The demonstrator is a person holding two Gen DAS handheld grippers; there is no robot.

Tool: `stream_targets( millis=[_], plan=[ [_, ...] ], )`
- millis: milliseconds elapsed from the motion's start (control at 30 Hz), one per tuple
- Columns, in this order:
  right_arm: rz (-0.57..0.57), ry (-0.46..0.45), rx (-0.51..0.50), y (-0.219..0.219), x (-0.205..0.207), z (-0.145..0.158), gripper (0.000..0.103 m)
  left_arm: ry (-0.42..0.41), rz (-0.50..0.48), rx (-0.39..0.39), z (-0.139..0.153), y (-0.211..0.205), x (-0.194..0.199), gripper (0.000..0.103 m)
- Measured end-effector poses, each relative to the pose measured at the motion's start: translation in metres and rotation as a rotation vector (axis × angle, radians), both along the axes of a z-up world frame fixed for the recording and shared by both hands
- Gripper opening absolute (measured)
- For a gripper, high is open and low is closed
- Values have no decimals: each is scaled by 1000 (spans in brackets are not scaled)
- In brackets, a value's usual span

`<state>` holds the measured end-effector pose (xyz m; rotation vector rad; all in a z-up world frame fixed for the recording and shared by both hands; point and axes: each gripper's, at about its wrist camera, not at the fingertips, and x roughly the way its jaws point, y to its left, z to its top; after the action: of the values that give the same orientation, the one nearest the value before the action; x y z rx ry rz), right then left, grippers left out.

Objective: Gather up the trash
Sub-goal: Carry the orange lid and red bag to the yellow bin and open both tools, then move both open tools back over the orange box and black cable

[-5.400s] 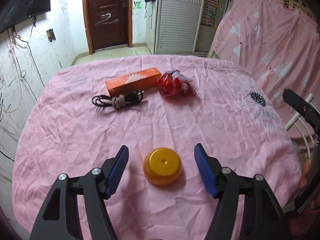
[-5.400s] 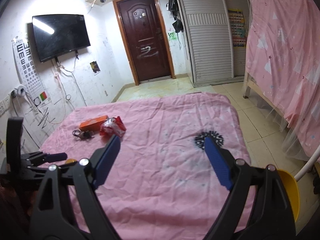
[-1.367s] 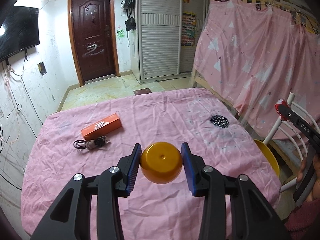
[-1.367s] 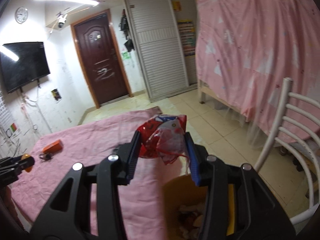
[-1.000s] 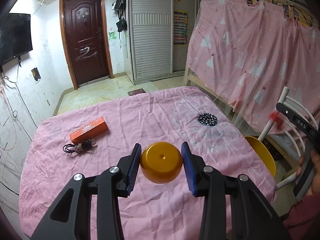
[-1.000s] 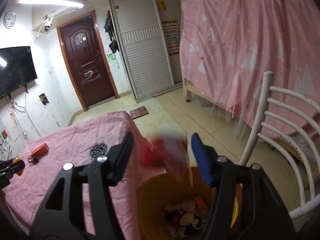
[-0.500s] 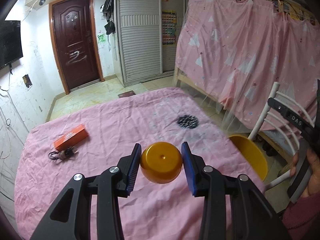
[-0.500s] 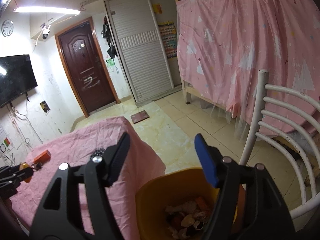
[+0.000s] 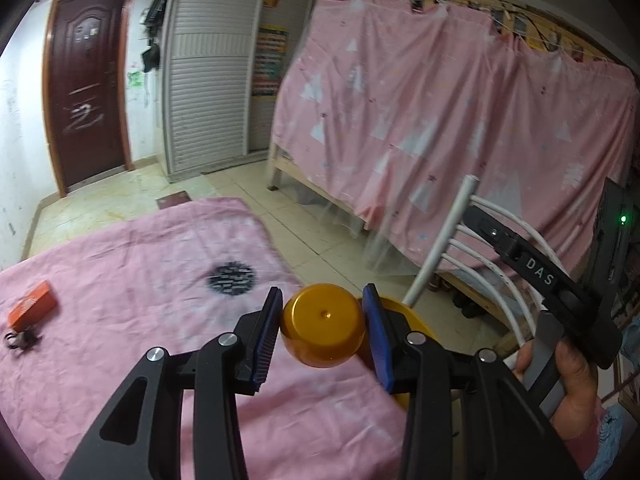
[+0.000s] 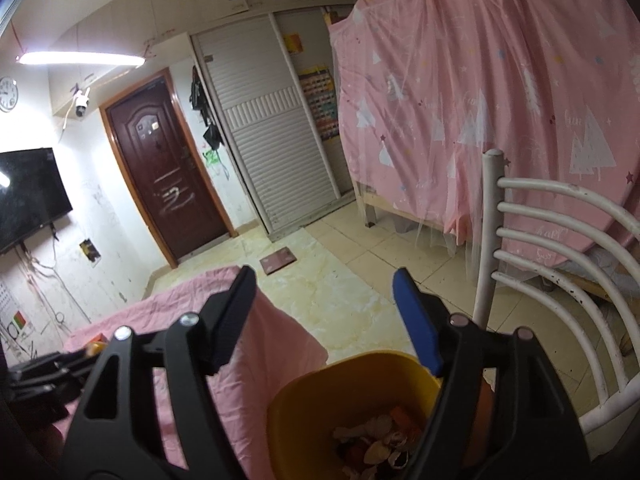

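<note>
Pink cloth (image 9: 132, 280) covers the table, and at its far left edge we see an orange box (image 9: 31, 309) with a small coil of dark cable (image 9: 18, 340) just beside it, while a dark round print (image 9: 231, 278) sits further right on the fabric. Our left gripper (image 9: 322, 330) has its blue pads pinching an orange dome-shaped lid (image 9: 322, 331), held above the table's right edge near the yellow bin (image 10: 356, 396). Scraps of trash (image 10: 376, 440) lie in that bin, directly below our right gripper (image 10: 325, 316), whose jaws are spread wide with nothing between them. A white chair (image 10: 560, 264) stands just right of the bin.
</note>
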<state>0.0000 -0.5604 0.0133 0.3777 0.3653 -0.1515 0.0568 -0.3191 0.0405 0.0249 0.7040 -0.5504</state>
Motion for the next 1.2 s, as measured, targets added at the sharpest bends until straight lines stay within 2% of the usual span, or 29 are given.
stream_targets(
  millis=[333, 433, 567, 600, 1067, 1200],
  plan=[
    [-41, -13, 23, -14, -3, -2, 69, 57, -62, 27, -14, -58, 11, 34],
    [-49, -20, 37, -17, -5, -2, 74, 61, -64, 23, -18, -68, 15, 36],
    [-50, -23, 40, -17, -5, -2, 75, 75, -60, 20, -21, -73, 16, 69],
    [-50, -22, 37, -17, -4, -2, 75, 72, -55, 17, -22, -73, 15, 72],
    [-32, -14, 28, -12, 2, -2, 75, 63, -11, 2, -14, -50, 18, 72],
    [-19, -13, 17, -6, 5, -1, 79, 63, 5, -5, -11, -42, 16, 72]
  ],
)
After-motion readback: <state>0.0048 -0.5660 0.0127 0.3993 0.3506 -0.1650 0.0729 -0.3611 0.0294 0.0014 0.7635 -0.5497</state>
